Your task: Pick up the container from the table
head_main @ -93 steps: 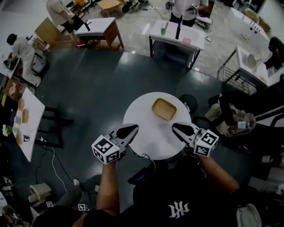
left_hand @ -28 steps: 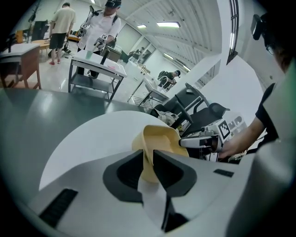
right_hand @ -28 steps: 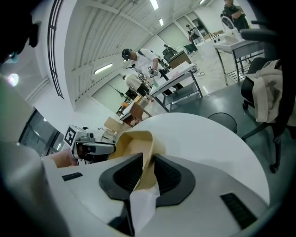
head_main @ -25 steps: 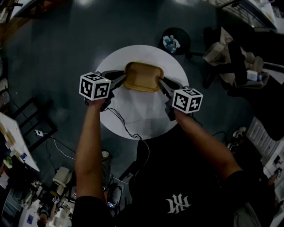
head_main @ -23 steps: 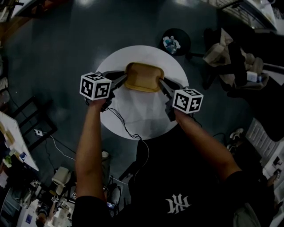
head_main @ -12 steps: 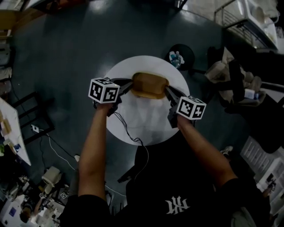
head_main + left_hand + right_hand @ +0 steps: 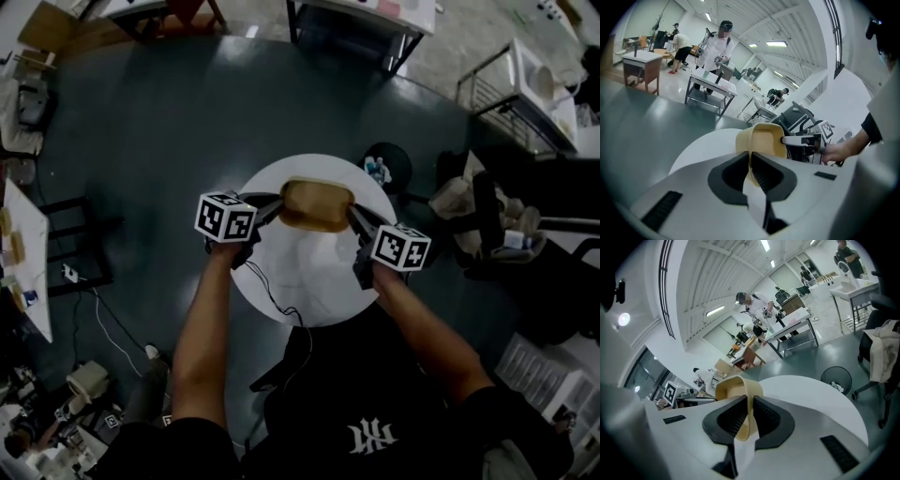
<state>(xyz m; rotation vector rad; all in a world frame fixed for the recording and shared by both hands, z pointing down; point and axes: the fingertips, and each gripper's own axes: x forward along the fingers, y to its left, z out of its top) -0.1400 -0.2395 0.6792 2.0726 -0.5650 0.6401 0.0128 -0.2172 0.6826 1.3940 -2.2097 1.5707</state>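
Note:
A tan rectangular container [image 7: 317, 204] hangs above the round white table [image 7: 309, 281], held at both short ends. My left gripper [image 7: 272, 208] is shut on its left rim, and the rim [image 7: 751, 161] shows pinched between the dark jaws in the left gripper view. My right gripper [image 7: 356, 217] is shut on the opposite rim; in the right gripper view the tan container [image 7: 740, 399] runs edge-on between the jaws. The container looks empty inside [image 7: 766, 140].
A black round stool [image 7: 386, 171] stands just beyond the table's far right. A chair with cloth [image 7: 469, 211] sits to the right. Work tables [image 7: 366, 19] and people stand farther off on the dark floor. A cable [image 7: 272, 300] trails over the table's near left edge.
Since 3.7 s ago both grippers reached the container and shut on its ends. Over the last second the container has come off the table while the head view shifted.

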